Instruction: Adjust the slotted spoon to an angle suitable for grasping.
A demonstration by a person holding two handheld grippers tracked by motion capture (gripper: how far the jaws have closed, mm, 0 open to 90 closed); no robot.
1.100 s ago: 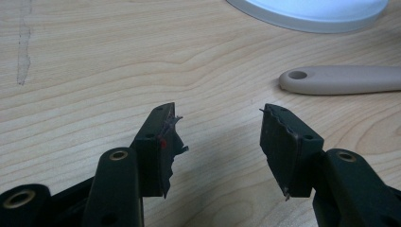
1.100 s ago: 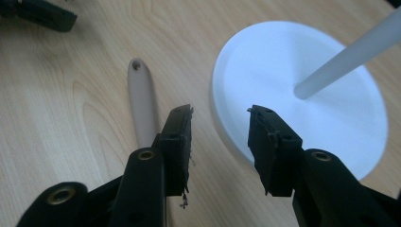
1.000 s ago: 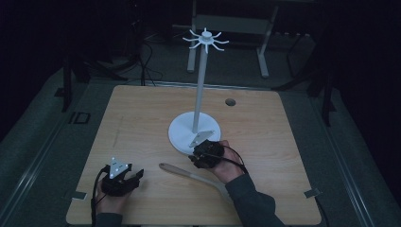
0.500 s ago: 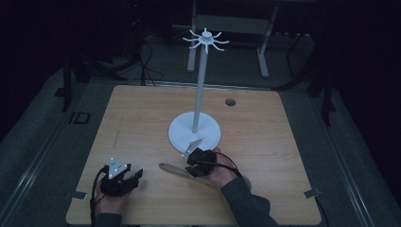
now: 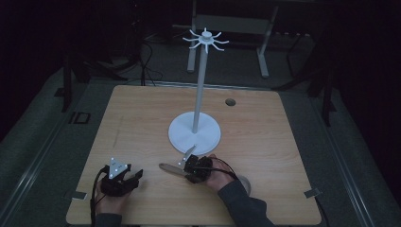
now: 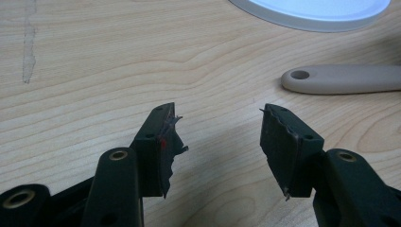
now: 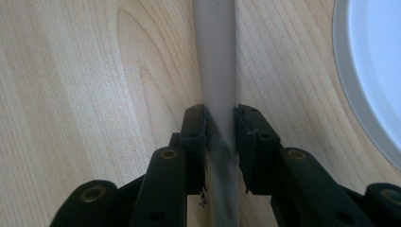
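A beige utensil handle (image 5: 166, 167) with a hole at its end lies on the wooden table in front of the white hook stand (image 5: 194, 132). My right gripper (image 5: 191, 170) is down on the table. Its jaws have just been closing and now press on both sides of the handle (image 7: 215, 56); in its own view the right gripper (image 7: 221, 127) is shut on it. My left gripper (image 5: 135, 176) rests at the front left, jaws apart and nothing between them. In the left gripper view, the left gripper (image 6: 217, 127) points toward the handle's end (image 6: 345, 79).
The stand's round base (image 7: 378, 71) lies just beside the held handle, and its tall pole (image 5: 198, 90) ends in a ring of hooks (image 5: 205, 40). A cable hole (image 5: 230, 101) sits at the table's back. A grey round shape (image 5: 243, 184) shows by the right sleeve.
My right hand has moved from the stand's base toward the front, down onto the utensil handle, and its jaws have closed on it. The left hand has stayed put.
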